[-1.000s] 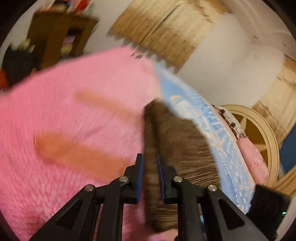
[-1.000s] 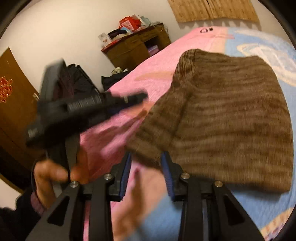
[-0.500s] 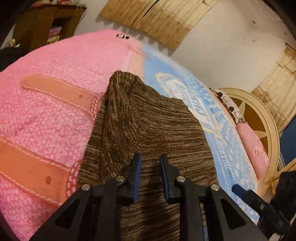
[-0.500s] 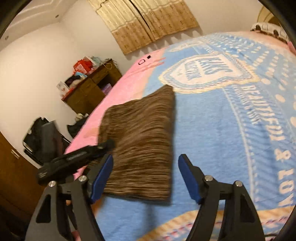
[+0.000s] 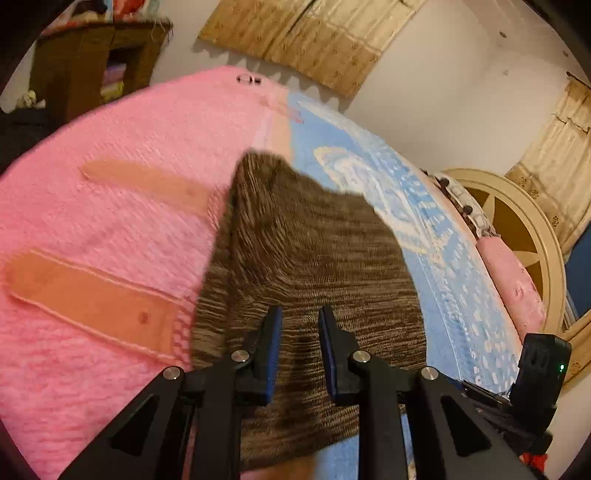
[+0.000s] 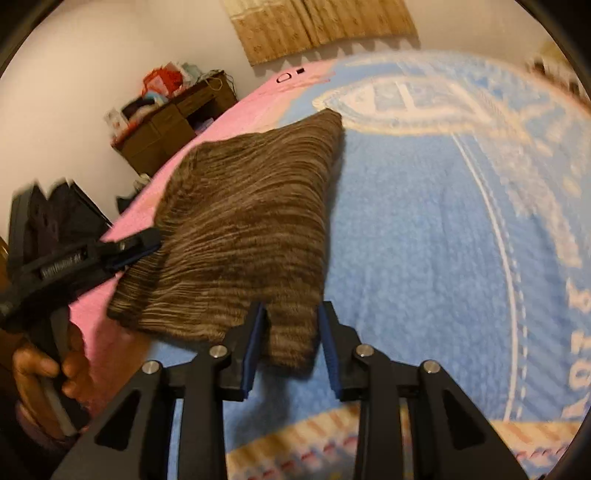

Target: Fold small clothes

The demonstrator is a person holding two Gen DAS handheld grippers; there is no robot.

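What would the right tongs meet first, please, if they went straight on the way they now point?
Most likely the brown knit garment: the right tongs stand open, straddling its near corner.

White walls (image 6: 85, 66), tan curtains (image 5: 306, 33), wooden cabinet (image 6: 173, 122).

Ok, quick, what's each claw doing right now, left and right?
Left claw: open a little, over the brown knit garment, gripping nothing.
Right claw: open, straddling the garment's near corner, not clamped.

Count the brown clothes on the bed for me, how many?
1. The brown knitted garment lies folded across the blanket, where pink meets blue, between the left gripper and right gripper. Nothing else brown shows.
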